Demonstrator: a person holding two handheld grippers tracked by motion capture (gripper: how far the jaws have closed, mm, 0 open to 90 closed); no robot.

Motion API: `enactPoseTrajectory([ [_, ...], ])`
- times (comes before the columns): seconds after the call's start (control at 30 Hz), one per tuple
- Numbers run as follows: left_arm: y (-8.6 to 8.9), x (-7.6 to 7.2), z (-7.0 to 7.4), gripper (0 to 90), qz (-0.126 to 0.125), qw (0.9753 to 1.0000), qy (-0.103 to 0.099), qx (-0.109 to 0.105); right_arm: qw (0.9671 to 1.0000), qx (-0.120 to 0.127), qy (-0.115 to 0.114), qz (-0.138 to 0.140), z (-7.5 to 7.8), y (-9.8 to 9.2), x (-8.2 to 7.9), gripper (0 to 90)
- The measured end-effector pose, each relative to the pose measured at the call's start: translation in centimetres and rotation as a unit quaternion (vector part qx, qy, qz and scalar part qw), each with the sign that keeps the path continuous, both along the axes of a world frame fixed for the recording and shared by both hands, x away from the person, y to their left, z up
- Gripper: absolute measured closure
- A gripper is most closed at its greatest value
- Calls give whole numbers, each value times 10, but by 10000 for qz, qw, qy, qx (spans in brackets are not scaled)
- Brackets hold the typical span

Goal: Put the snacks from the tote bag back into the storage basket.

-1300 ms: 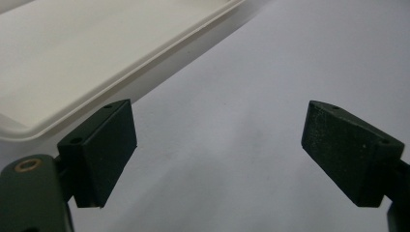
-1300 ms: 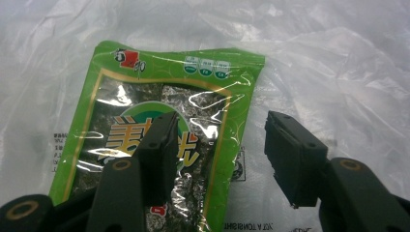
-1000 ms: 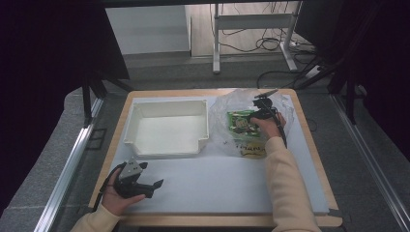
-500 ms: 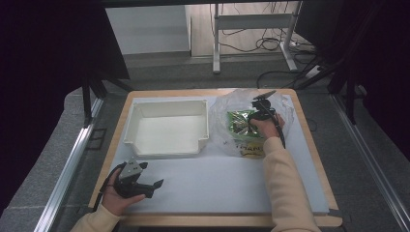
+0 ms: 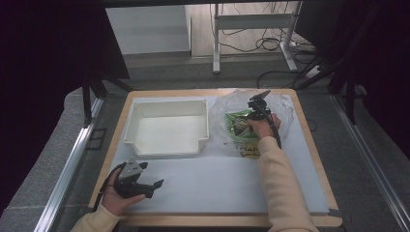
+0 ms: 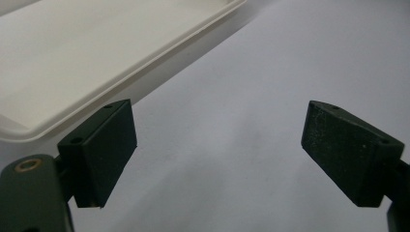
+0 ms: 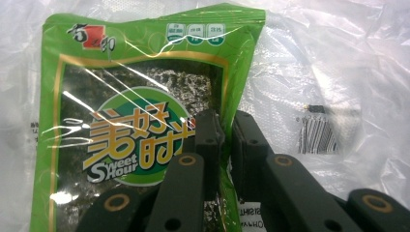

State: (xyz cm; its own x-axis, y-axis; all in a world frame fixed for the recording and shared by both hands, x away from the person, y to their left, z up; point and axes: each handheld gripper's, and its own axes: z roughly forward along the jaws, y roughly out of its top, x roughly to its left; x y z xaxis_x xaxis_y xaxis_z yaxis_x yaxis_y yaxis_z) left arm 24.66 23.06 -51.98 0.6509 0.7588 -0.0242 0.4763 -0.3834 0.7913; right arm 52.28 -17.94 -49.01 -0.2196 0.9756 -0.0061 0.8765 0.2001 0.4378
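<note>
Right gripper view: right tongs (image 7: 226, 145) pinch green seaweed packet (image 7: 140, 121) edge, lower part hidden; left tongs (image 6: 217, 154) wide, empty.

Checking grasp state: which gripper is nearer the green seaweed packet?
Right. The right gripper is clamped on the seaweed packet; the left gripper rests open, below the white tray.

Bare white mat (image 5: 217, 186) lay open across the near half of the table, white tray (image 5: 167, 128) walled off the far left, crumpled clear plastic bag (image 5: 283, 108) crowded the far right, narrow gap ran between them.
</note>
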Motion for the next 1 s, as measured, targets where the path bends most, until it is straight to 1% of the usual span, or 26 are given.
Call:
enactPoseTrajectory([
  [0.17,0,0,0,126,0,10000,-3,-1,9999,-87,-55,-56,1,3,-1,862],
  [0.23,0,0,0,126,6,10000,-6,-4,9999,-68,-63,-68,1,3,-2,869],
  [0.37,1,0,0,125,9,10000,-7,-2,9998,128,-58,-122,3,1,-2,884],
  [0.5,1,0,0,125,9,10000,-5,3,9997,231,-54,-98,5,-1,-3,889],
  [0.6,1,0,0,125,12,10000,-5,4,9992,381,-97,-78,8,-4,-5,892],
  [0.7,1,0,0,125,8,10000,-5,14,9987,477,-135,-73,13,-6,-7,894],
  [0.87,1,0,0,126,12,10000,-5,6,9977,617,-268,-38,21,-11,-12,895],
  [1.0,1,0,0,125,15,10000,-6,13,9970,716,-307,-10,27,-15,-16,896],
])
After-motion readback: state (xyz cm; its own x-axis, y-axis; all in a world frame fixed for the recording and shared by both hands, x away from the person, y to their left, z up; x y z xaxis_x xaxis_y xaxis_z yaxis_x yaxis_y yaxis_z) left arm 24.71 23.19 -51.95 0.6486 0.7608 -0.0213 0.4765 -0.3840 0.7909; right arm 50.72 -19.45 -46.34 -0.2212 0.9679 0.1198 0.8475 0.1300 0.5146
